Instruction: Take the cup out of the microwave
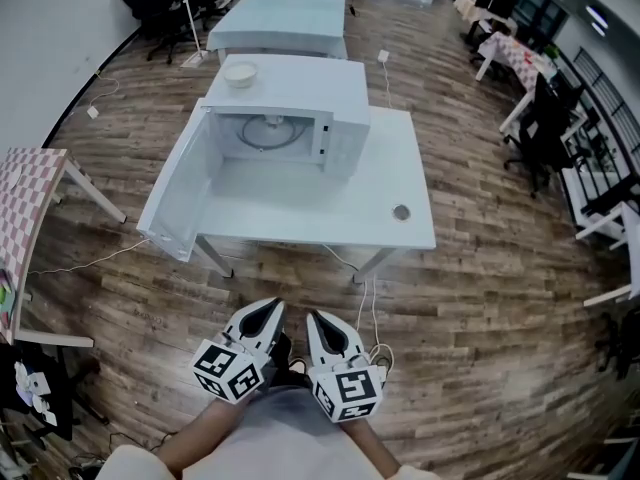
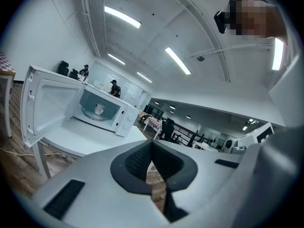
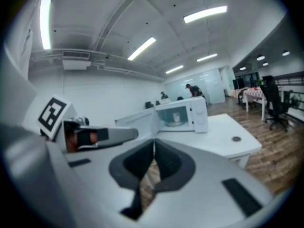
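Wood-plank floor (image 1: 480,298) runs through an open office, and a white table (image 1: 300,208) ahead carries the microwave (image 1: 340,108). Its door (image 1: 180,183) is swung fully open to the left. The cup (image 2: 99,109) stands upright on the turntable inside the cavity, its long axis vertical.

Both grippers are held close to the body, side by side and well apart from the table. The left gripper (image 1: 262,318) has its jaws together with nothing between them, and the right gripper (image 1: 325,323) is likewise closed and empty.

From here the cup lies straight ahead and a little to the left, deep in the cavity. Neither gripper is clearly nearer. The left one lines up slightly better with the opening, though the open door stands on that side. The right gripper probably has the freer path in.

A bowl (image 1: 240,73) sits on top of the microwave, clear of the opening.

In the head view the cup is only a small pale shape under the cavity roof. No view settles whether it has a handle, which way a handle would face, or whether anything is in it.
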`<state>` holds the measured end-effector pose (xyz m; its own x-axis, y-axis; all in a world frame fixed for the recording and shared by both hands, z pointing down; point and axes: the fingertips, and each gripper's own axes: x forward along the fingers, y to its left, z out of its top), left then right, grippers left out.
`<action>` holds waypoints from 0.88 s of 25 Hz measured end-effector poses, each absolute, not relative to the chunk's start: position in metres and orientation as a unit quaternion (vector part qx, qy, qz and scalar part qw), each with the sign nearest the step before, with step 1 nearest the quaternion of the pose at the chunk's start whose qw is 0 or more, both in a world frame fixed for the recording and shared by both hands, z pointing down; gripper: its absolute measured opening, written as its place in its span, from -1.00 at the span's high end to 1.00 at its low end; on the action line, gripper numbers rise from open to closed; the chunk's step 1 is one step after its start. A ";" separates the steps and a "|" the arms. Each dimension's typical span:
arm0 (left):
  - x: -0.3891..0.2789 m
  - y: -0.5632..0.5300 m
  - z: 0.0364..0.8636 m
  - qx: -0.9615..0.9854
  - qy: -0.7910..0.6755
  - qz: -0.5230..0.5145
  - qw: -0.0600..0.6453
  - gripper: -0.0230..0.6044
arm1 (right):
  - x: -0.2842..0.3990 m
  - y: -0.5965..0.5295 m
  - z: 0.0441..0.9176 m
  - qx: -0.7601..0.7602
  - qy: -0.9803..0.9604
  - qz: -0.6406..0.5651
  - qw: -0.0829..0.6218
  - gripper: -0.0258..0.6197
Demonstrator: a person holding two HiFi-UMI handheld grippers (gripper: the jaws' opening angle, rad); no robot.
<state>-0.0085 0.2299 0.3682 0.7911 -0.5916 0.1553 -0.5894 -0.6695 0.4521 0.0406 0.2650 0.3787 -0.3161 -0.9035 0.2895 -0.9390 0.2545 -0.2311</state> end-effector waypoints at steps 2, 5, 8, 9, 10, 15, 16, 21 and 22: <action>-0.009 0.221 0.368 0.913 -0.325 -0.002 0.246 0.90 | 0.040 0.255 0.379 0.581 -0.792 0.182 0.048 0.85; -0.009 0.207 0.369 0.912 -0.328 0.000 0.246 0.90 | 0.042 0.240 0.380 0.585 -0.790 0.180 0.047 0.85; -0.008 0.191 0.370 0.911 -0.330 0.000 0.247 0.90 | 0.044 0.223 0.382 0.583 -0.790 0.184 0.047 0.85; -0.008 0.184 0.370 0.911 -0.330 0.000 0.247 0.90 | 0.044 0.217 0.382 0.582 -0.790 0.185 0.047 0.85; -0.009 0.178 0.370 0.911 -0.331 -0.001 0.247 0.90 | 0.044 0.210 0.383 0.581 -0.791 0.186 0.048 0.85; -0.010 0.144 0.370 0.908 -0.335 -0.005 0.252 0.90 | 0.038 0.177 0.386 0.572 -0.796 0.189 0.056 0.85; -0.010 0.136 0.370 0.907 -0.336 -0.006 0.253 0.90 | 0.038 0.170 0.386 0.575 -0.794 0.187 0.058 0.85; -0.008 0.098 0.367 0.908 -0.331 -0.014 0.256 0.90 | 0.037 0.130 0.386 0.574 -0.795 0.184 0.067 0.85; -0.010 0.090 0.366 0.908 -0.331 -0.017 0.256 0.90 | 0.035 0.122 0.386 0.573 -0.796 0.184 0.068 0.85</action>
